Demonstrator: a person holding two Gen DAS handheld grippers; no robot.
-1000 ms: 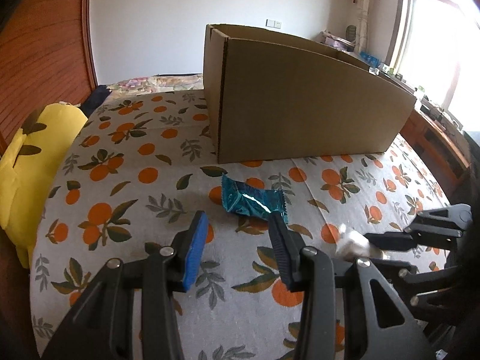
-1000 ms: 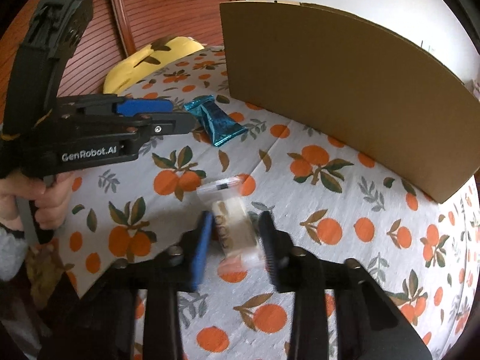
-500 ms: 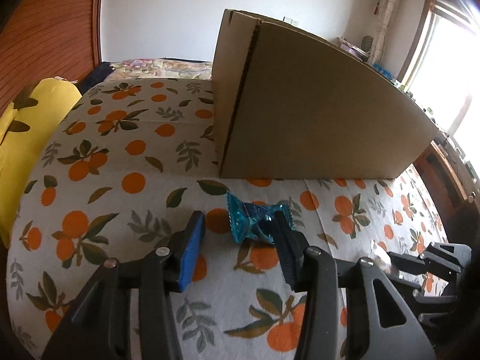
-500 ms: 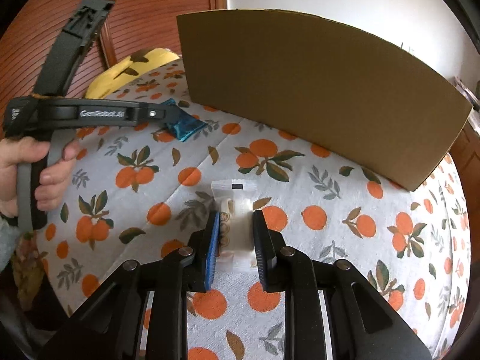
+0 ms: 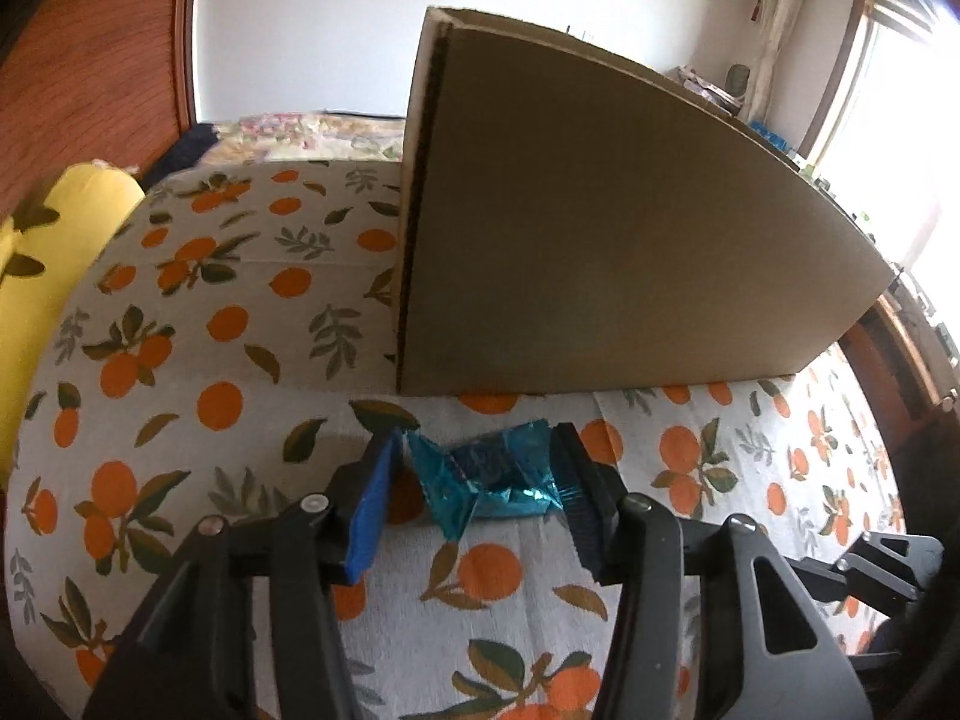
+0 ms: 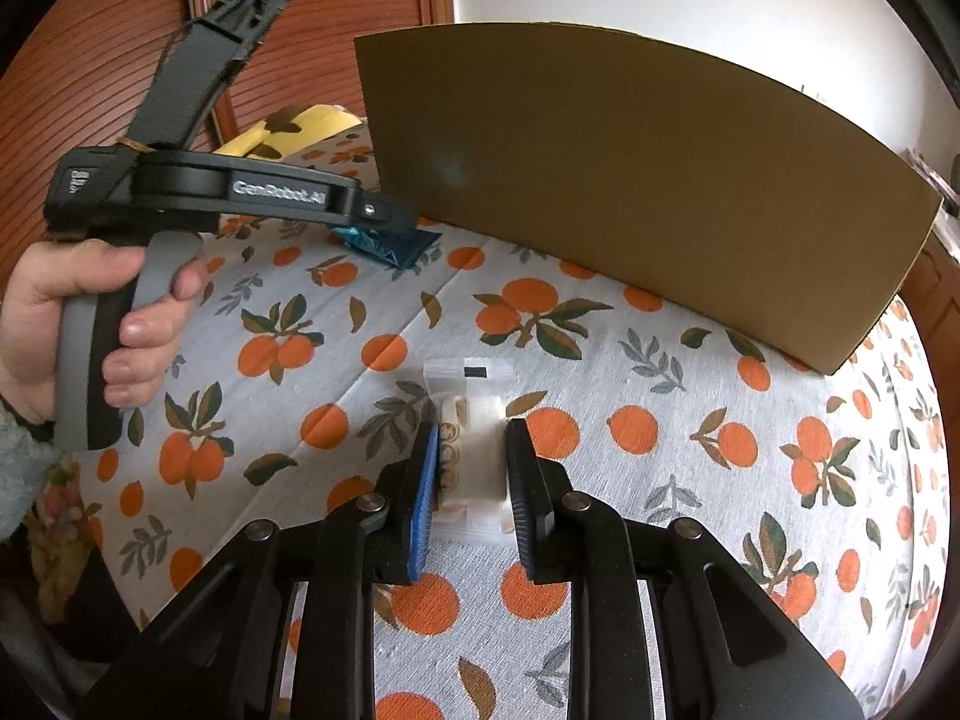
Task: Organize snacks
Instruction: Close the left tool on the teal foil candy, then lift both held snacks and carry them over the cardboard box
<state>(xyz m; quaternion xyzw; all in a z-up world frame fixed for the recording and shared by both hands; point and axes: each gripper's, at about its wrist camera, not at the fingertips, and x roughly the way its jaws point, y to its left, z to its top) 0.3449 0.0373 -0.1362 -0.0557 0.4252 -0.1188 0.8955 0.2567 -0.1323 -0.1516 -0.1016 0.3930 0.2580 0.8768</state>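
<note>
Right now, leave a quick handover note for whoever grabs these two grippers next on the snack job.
Left gripper: jaws opening, astride the blue snack packet on the tablecloth; not gripped.
Right gripper: jaws closed on the white snack packet, which seems to rest on the cloth.
Cardboard box: stands just behind both packets; its inside is hidden.
Done: white packet grasped.
Left: grip the blue packet, then probably move both into the box.

Both grippers angled down, low over the bench.
Left gripper (image 5: pixel 474 480): jaws opening, teal snack packet (image 5: pixel 489 483) between them, pads not pressing; left hand (image 6: pixel 90 312) wraps its handle. Right gripper (image 6: pixel 468 474): jaws clamped on white snack packet (image 6: pixel 471 420).
</note>
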